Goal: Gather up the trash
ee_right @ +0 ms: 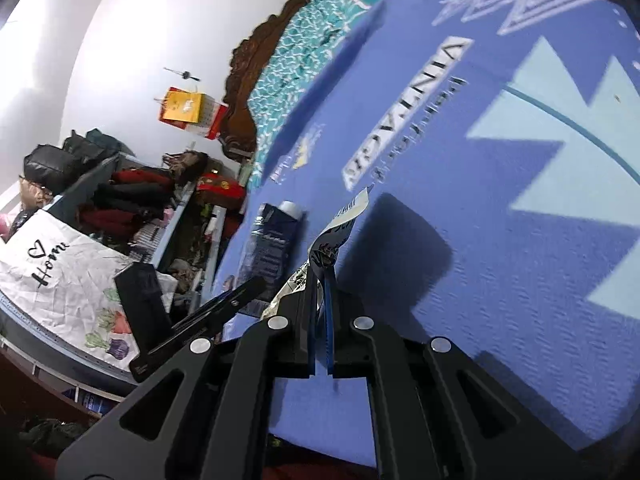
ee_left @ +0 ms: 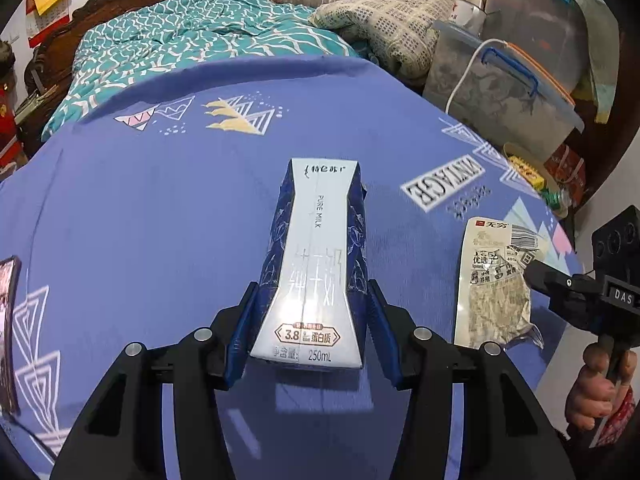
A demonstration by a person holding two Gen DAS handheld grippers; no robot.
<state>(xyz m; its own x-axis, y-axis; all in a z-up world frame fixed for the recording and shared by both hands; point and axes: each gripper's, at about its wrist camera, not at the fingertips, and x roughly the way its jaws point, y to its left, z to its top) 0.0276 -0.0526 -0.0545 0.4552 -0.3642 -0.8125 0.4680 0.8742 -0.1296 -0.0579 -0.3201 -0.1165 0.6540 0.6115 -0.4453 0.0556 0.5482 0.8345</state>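
A blue and white 250 mL milk carton (ee_left: 316, 256) lies on the blue patterned sheet (ee_left: 160, 220). My left gripper (ee_left: 312, 304) has its blue fingers pressed on both sides of the carton's near end. A flat silver and white snack wrapper (ee_left: 496, 280) lies to the right. My right gripper (ee_right: 320, 276) is shut on that wrapper (ee_right: 340, 220), which sticks up between the fingers; this gripper also shows at the right edge of the left wrist view (ee_left: 536, 270). The carton appears in the right wrist view (ee_right: 272, 240) too.
A teal quilt (ee_left: 180, 36) and a checked pillow (ee_left: 392, 20) lie at the bed's head. Clear storage bins (ee_left: 504, 92) stand at the right. A phone (ee_left: 8, 320) lies at the left edge. Shelves with clothes (ee_right: 132, 200) and a white cloth (ee_right: 68, 276) are off the bed.
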